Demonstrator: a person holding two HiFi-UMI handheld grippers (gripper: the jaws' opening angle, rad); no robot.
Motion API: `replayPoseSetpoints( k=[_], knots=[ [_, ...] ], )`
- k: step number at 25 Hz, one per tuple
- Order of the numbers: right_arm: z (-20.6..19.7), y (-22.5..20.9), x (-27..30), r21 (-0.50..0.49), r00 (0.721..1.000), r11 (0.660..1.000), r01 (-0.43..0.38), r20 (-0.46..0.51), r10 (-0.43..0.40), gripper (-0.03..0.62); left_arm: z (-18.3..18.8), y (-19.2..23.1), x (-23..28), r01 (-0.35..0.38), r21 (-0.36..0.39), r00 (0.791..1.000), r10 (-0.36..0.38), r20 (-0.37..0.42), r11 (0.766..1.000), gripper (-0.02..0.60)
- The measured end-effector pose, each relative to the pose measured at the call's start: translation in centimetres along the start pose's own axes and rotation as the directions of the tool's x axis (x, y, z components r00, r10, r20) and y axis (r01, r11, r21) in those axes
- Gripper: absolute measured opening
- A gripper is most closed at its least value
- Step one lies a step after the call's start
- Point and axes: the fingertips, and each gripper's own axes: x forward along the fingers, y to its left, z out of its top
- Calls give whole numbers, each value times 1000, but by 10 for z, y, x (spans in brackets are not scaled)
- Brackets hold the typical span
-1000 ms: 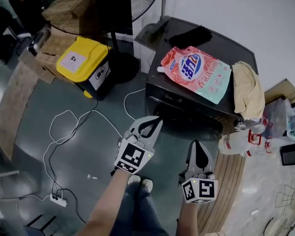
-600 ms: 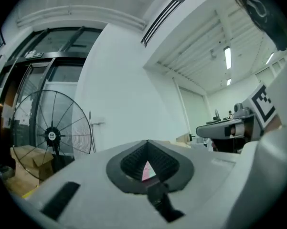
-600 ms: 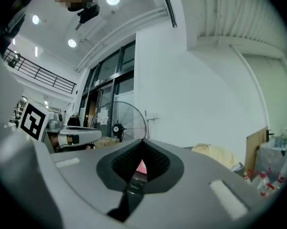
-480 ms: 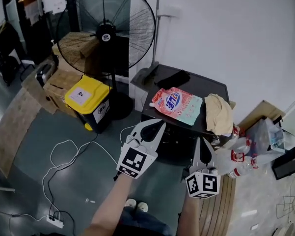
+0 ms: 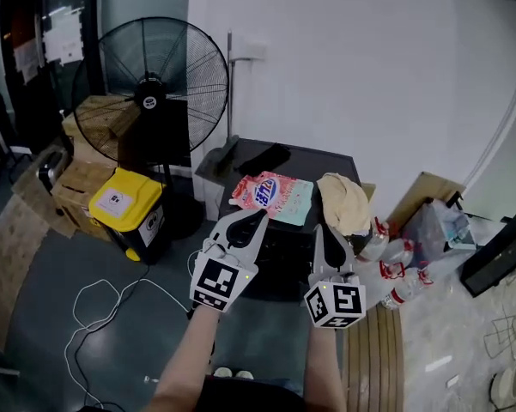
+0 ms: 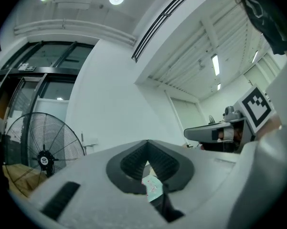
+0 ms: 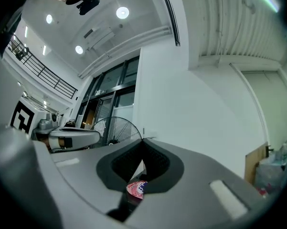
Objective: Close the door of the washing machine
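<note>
In the head view the dark washing machine (image 5: 285, 249) stands against the white wall. A pink and teal detergent bag (image 5: 273, 194), a beige cloth (image 5: 343, 202) and a black item (image 5: 264, 157) lie on its top. Both grippers are held up in front of the machine and cover much of its front, so I cannot tell how the door stands. My left gripper (image 5: 258, 217) is shut and holds nothing. My right gripper (image 5: 323, 233) is also shut and holds nothing. In each gripper view only a sliver of the detergent bag (image 6: 153, 187) (image 7: 136, 188) shows below the joined jaws.
A large floor fan (image 5: 150, 84) stands left of the machine. Near it are a yellow-lidded bin (image 5: 124, 204) and cardboard boxes (image 5: 77, 178). Plastic bottles (image 5: 395, 269) and a bag lie at the machine's right. A white cable (image 5: 103, 307) loops over the floor, and a wooden board (image 5: 373, 359) lies at the lower right.
Both grippers have risen, still shut. The head view has lifted from looking steeply down on the machine to showing the wall and fan, and the machine looks smaller.
</note>
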Motion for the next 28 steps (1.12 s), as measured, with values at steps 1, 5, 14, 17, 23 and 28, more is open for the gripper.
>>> replayPoseSetpoints(
  k=[1,5,14,17,23,28],
  knots=[
    [0,-1,0,-3,1000,1000,1,-2,-1,11,0,-2,1,5,-1,1000,-5,1,1000,-2],
    [-4,-4,-1,-12,1000,1000,3,-17,-3,9,-5,-8,6,21,0,1000,-21,-4,1000,-2],
    [-18,-6,6,-3,999,1000,-4,-45,4,10,-18,0,11,11,-13,1000,-11,-27,1000,-2],
    [-21,-6,9,-1,999,1000,-9,-50,9,9,-21,2,11,5,-14,999,-6,-32,1000,-2],
    [-26,-5,12,2,998,1000,-20,-58,20,11,-27,4,12,-3,-17,999,2,-45,1000,-2],
    [-27,-4,15,4,998,1000,-22,-64,22,9,-28,8,13,-10,-20,999,9,-49,1000,-2]
  ],
)
